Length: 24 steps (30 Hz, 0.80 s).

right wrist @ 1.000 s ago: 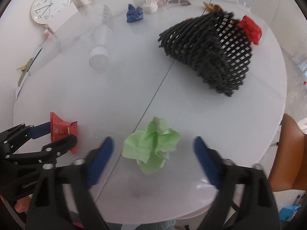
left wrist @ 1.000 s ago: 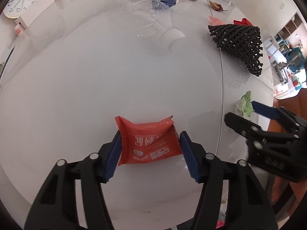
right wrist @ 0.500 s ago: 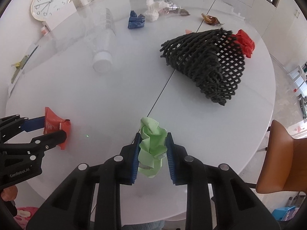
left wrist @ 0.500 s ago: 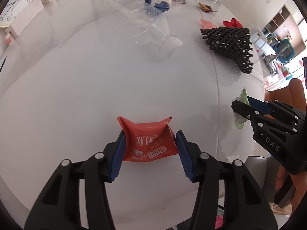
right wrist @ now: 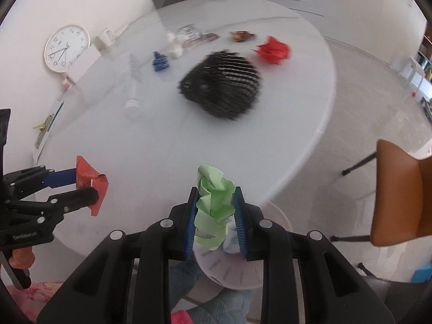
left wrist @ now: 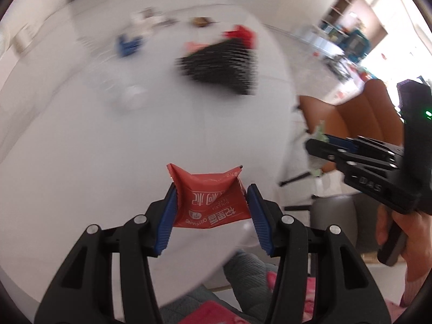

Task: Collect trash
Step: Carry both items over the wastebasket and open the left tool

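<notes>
Gripping from both sides, the left gripper (left wrist: 210,191) has its blue pads pressed on the edges of a red snack wrapper (left wrist: 209,199), which sits squarely between the jaws and juts past their tips toward 12 o'clock in the left wrist view. The jaws stand partly closed, as wide as the wrapper. In the right wrist view that same pair shows at 9 o'clock, the wrapper (right wrist: 90,183) clear of the white round table (right wrist: 189,135).

At the table's middle, toward 12 o'clock from the tongs, lies a black mesh net (right wrist: 220,83), blurred. Around it rest a clear plastic bottle (right wrist: 132,91) at 10 o'clock, a blue scrap (right wrist: 160,62) beyond it, a red crumpled paper (right wrist: 274,50) at 1 o'clock and a brown wrapper (right wrist: 241,35) near the far rim.

To the right, the right gripper (right wrist: 214,208) is clamped nearly closed on a crumpled green paper (right wrist: 214,205). The wad fills the narrow gap between the pads and sticks up past the tips, over the table's near edge. An orange chair (right wrist: 399,197) stands at 3 o'clock.
</notes>
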### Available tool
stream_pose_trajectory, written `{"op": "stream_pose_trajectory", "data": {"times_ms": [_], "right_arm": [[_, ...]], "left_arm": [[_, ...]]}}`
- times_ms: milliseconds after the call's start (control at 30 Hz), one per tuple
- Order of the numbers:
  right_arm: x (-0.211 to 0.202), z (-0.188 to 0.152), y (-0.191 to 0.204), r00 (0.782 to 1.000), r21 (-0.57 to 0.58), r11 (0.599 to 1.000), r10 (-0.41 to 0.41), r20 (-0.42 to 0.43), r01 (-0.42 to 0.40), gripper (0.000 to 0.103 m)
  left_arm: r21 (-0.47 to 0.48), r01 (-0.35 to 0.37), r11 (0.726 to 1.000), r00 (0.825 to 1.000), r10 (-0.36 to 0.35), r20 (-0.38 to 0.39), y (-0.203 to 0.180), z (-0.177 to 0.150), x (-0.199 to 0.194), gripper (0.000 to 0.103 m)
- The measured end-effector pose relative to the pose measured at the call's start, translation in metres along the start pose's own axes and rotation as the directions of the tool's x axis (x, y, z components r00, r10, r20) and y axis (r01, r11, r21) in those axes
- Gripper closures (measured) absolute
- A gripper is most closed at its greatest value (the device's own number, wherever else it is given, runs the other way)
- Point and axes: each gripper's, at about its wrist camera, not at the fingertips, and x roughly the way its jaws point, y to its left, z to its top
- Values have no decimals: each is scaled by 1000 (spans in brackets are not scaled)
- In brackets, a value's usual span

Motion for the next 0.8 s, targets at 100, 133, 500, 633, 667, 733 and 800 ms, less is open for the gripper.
{"op": "stream_pose_trajectory", "data": {"times_ms": [100, 133, 500, 633, 667, 733, 800], "right_arm": [[-10, -14, -21, 1000, 8, 1000, -14, -5, 14, 77], [-14, -20, -32, 1000, 17, 1000, -18, -10, 18, 77], [-22, -58, -94, 998, 10, 1000, -9, -69, 10, 77], [-19, -62, -99, 996, -11, 1000, 3, -86, -4, 77], [-18, -63, -100, 996, -15, 1000, 5, -89, -6, 77], [-16, -64, -102, 996, -19, 1000, 11, -92, -13, 77], [-13, -63, -103, 995, -23, 1000, 15, -96, -17, 77]], "left_arm": [[65, 65, 996, 998, -64, -20, -49, -1, 8, 53], [84, 75, 994, 997, -73, -26, -61, -1, 11, 53], [151, 64, 986, 985, -39, -166, -145, -15, 102, 51], [112, 49, 992, 978, -25, -207, -148, -18, 127, 42], [104, 47, 993, 977, -24, -213, -147, -19, 130, 41], [93, 48, 995, 976, -26, -217, -146, -20, 133, 36], [90, 44, 995, 976, -23, -219, -143, -20, 134, 32]]}}
